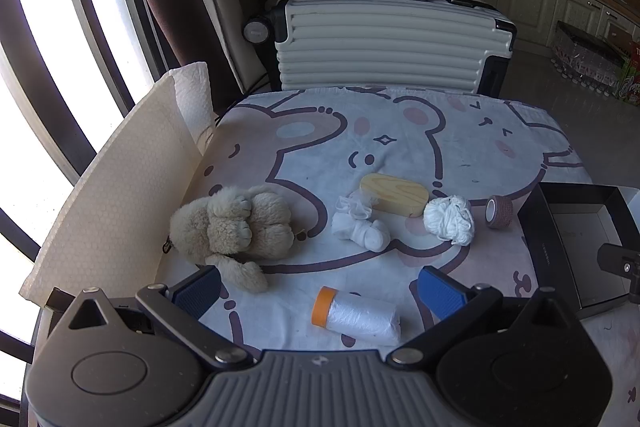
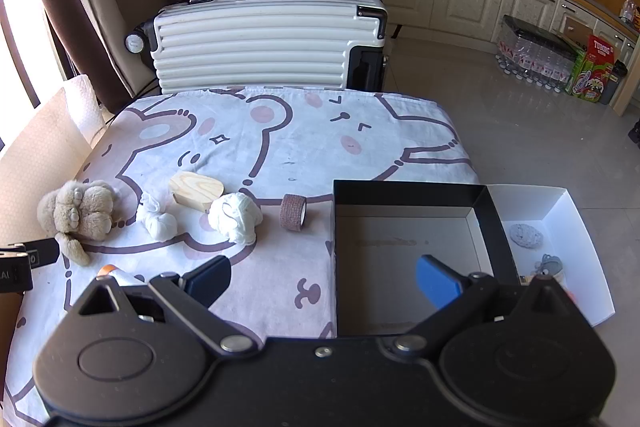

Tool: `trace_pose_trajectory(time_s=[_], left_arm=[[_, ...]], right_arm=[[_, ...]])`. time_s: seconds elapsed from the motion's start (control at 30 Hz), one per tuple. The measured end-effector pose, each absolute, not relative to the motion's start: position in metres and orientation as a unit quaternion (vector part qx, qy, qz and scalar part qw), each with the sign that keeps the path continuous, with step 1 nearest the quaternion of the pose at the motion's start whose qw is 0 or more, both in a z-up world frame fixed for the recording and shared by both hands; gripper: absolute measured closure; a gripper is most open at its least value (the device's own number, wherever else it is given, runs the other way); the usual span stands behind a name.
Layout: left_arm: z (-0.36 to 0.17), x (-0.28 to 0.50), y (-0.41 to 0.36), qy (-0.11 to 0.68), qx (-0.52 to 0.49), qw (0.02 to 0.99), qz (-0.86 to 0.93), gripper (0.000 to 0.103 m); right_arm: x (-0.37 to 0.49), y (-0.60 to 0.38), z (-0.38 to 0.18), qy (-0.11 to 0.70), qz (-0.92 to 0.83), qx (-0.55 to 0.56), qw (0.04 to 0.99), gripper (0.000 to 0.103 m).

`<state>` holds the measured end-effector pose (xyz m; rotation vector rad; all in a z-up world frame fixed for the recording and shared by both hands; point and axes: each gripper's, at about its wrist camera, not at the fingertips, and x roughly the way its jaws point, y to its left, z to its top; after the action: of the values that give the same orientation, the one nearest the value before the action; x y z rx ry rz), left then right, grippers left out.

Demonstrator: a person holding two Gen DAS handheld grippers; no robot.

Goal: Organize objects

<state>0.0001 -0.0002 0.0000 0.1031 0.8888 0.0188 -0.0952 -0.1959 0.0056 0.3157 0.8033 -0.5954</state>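
Observation:
On the bear-print cloth lie a beige plush toy (image 1: 234, 227) (image 2: 78, 213), a white sock bundle (image 1: 362, 227) (image 2: 158, 219), a wooden oval block (image 1: 394, 195) (image 2: 196, 191), a white cloth ball (image 1: 450, 219) (image 2: 236, 217), a brown tape roll (image 1: 499, 211) (image 2: 293, 212) and a plastic-bag roll with an orange end (image 1: 356, 315). My left gripper (image 1: 320, 293) is open, just above the bag roll. My right gripper (image 2: 324, 281) is open and empty over the left edge of the empty black box (image 2: 412, 195) (image 1: 560, 227).
A white box (image 2: 576, 227) right of the black one holds a grey ball (image 2: 526, 235) and a small grey toy (image 2: 550, 265). A white panel (image 1: 116, 187) stands along the left table edge. A white suitcase (image 1: 384, 43) stands behind the table.

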Motion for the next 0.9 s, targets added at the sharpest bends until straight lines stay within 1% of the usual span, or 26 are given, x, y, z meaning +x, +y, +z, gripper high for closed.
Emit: trace_pose_trajectory(time_s=[0.9], left_arm=[[-0.0001, 0.0003, 0.0002, 0.43, 0.049, 0.901, 0.003, 0.0]], right_arm=[[-0.0943, -0.1965, 0.0046, 0.382, -0.292, 0.157, 0.863, 0.003]])
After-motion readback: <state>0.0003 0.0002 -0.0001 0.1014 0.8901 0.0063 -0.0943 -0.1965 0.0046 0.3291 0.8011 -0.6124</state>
